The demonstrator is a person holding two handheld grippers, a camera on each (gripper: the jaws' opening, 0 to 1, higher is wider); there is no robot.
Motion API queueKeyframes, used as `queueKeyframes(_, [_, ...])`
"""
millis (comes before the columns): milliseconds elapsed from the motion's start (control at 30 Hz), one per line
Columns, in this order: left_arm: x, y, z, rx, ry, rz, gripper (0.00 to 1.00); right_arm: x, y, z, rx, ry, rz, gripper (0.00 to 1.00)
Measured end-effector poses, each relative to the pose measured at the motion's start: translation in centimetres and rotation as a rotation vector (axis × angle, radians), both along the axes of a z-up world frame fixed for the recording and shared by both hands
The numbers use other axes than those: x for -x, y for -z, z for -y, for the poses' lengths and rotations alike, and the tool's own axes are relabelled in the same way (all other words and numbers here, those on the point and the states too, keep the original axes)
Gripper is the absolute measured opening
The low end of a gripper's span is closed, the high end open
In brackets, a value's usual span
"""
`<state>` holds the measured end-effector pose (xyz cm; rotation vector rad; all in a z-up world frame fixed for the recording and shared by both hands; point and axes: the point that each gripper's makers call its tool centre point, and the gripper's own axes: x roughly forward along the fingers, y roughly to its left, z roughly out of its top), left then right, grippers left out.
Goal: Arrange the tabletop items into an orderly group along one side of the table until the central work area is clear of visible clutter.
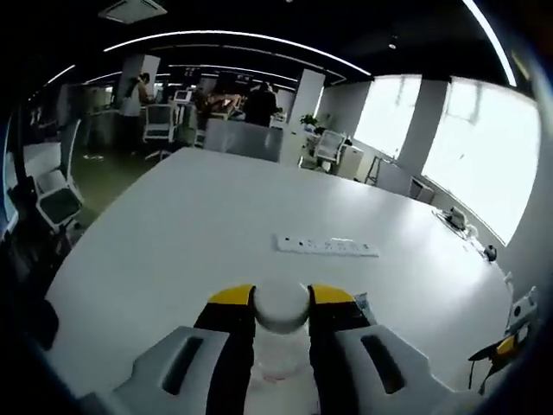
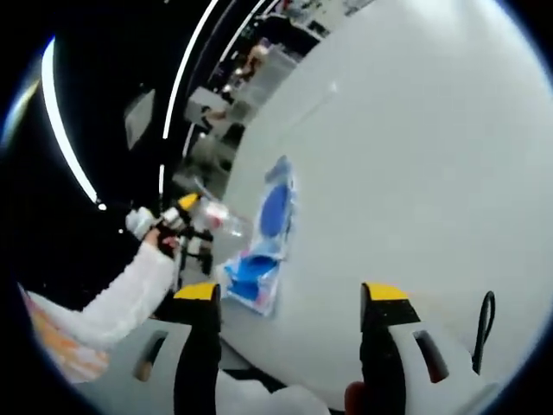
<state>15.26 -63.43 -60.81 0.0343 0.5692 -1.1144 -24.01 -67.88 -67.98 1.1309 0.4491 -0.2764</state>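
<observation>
Jaws of the left gripper (image 1: 281, 298) pinch a clear plastic bottle with a white cap (image 1: 280, 309) above the white table (image 1: 173, 233), with a white power strip (image 1: 327, 246) ahead. Right gripper (image 2: 289, 298) spread, near a blue-and-white packet (image 2: 263, 238).

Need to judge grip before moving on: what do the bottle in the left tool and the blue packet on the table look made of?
Clear capped bottle: see-through, likely thin plastic, white matte cap. Flat blue-and-white packet: glossy, slightly creased, probably plastic film. Both are guesses by sheen.
</observation>
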Motion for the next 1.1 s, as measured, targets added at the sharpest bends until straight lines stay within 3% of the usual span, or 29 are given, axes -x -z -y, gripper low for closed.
queueKeyframes(167, [-1.4, -1.5, 0.2, 0.001, 0.021, 0.041, 0.21, -0.1, -0.2, 0.2, 0.01, 0.005, 0.003, 0.64])
queueKeyframes(267, [-2.1, -2.6, 0.1, -0.017, 0.078, 0.105, 0.21, -0.2, -0.1, -0.2, 0.01, -0.008, -0.001, 0.64])
queueKeyframes(500, [-4.2, -4.9, -0.6, -0.037, 0.148, 0.176, 0.21, -0.8, -0.1, -0.4, 0.016, -0.035, -0.013, 0.64])
queueKeyframes(833, [-6.0, -4.5, -1.2, -0.151, 0.264, 0.259, 0.21, -1.1, 0.4, -1.1, 0.011, -0.069, -0.037, 0.64])
queueKeyframes(1100, [-6.4, -3.2, -0.2, -0.138, 0.272, 0.229, 0.21, -1.0, 0.7, -0.9, 0.007, -0.067, -0.059, 0.64])
